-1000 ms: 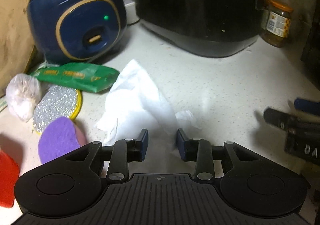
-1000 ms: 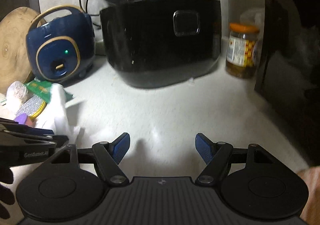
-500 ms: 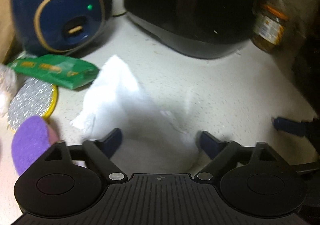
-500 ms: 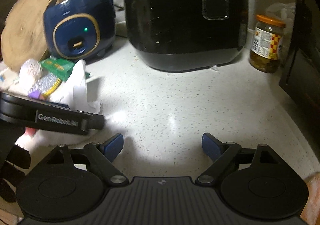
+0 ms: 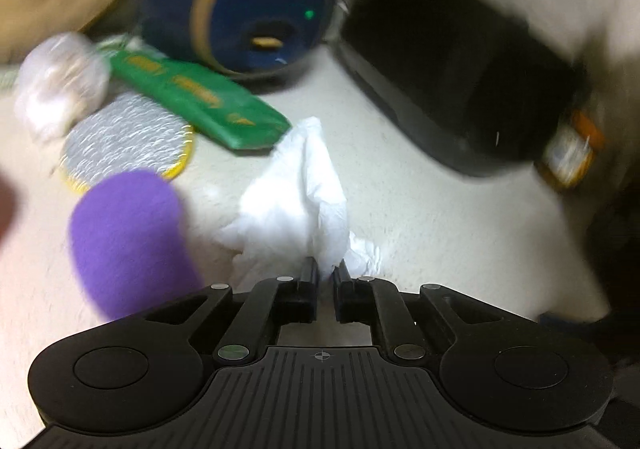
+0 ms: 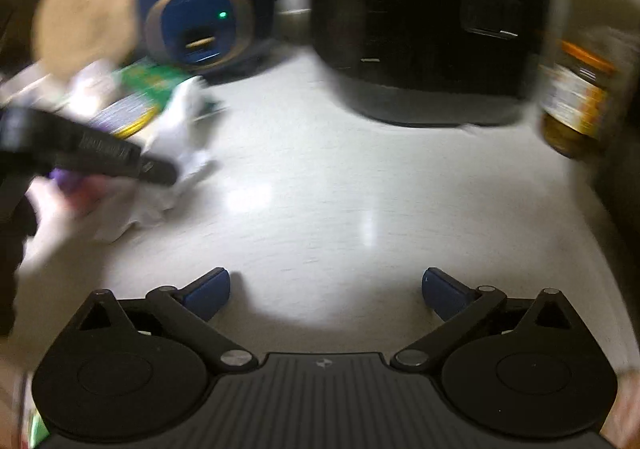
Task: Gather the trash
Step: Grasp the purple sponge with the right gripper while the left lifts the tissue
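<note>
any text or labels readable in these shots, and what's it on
None can be read.
green packet: yellow print, blurred.
jar: label blurred.
left gripper, seen from the right wrist: white lettering on its side, smeared.
blue cooker: only a green light, no text.

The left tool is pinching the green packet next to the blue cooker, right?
Not quite. The left tool is pinching the crumpled white tissue, not the green packet. The left wrist view shows white paper squeezed between its closed fingers, while the packet lies untouched next to the blue cooker.
</note>
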`<action>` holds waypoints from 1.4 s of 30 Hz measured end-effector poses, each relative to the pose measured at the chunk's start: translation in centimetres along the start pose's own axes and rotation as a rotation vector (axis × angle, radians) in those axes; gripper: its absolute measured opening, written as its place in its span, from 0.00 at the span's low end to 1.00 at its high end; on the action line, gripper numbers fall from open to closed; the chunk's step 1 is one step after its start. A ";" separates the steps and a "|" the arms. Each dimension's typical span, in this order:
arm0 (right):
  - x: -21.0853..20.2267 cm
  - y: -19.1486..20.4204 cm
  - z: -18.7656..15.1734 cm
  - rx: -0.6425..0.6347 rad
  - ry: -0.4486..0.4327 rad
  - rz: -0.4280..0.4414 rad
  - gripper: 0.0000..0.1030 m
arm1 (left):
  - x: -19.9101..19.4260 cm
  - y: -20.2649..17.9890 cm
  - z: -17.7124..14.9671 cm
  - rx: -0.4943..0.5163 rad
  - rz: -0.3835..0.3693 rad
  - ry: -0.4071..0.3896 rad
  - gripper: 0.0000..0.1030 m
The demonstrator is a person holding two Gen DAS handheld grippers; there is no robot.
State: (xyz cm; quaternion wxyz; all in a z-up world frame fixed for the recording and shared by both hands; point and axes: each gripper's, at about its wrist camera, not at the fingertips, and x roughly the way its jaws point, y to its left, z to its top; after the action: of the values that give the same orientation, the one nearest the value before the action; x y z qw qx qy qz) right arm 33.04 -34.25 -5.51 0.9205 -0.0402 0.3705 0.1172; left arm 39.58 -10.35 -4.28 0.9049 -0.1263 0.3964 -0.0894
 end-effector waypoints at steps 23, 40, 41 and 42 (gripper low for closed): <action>7.6 18.6 6.6 -0.301 -0.075 0.299 0.84 | -16.9 12.5 -6.5 -0.332 0.271 -0.209 0.10; 0.7 14.3 4.3 -0.114 -0.149 0.179 0.56 | -17.2 12.8 -4.4 -0.195 0.213 -0.235 0.10; 0.2 14.5 3.9 -0.117 -0.153 0.163 0.56 | -17.7 13.3 -4.8 -0.195 0.204 -0.242 0.10; -0.5 14.9 3.3 -0.125 -0.155 0.140 0.56 | -18.3 13.8 -5.1 -0.200 0.194 -0.251 0.10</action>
State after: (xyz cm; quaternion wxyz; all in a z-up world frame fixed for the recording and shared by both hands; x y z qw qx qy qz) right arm 31.28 -19.36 -2.60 0.9316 -0.0624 0.2922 0.2068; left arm 24.36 6.80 0.96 0.9347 -0.1870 0.2974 0.0545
